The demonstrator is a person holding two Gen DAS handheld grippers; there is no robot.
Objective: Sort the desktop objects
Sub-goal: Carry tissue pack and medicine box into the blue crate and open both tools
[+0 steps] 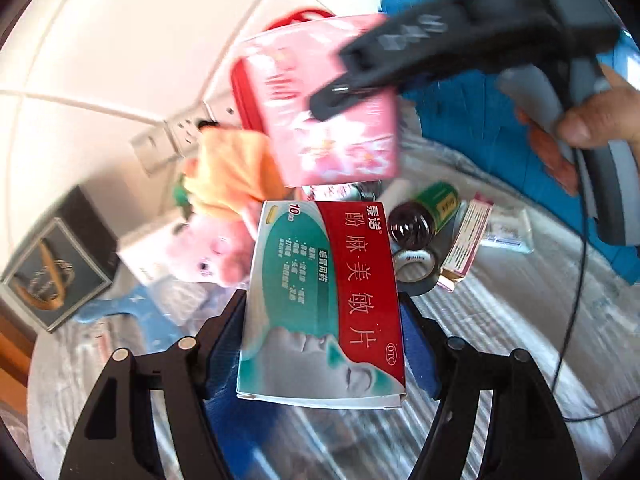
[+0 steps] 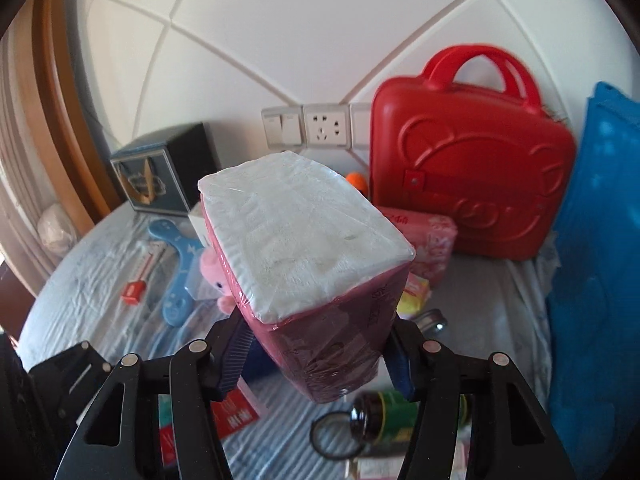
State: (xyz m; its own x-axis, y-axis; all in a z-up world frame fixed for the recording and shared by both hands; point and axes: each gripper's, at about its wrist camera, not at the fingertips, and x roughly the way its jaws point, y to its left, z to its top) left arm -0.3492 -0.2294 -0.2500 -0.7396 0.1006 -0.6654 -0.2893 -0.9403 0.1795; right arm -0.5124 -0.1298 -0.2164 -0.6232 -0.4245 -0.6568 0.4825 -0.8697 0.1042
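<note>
My left gripper is shut on a flat medicine box, red and teal with Chinese print, held above the table. My right gripper is shut on a pink tissue pack with a white end face, held up in the air. The left wrist view shows the same pack, blurred, in the right gripper above the table's back. A second pink tissue pack lies in front of the red carry case.
On the wrinkled cloth-covered table lie a pink plush, a blue boomerang toy, a green bottle, a tape roll, small boxes and a dark box. A blue bag stands right. Wall sockets behind.
</note>
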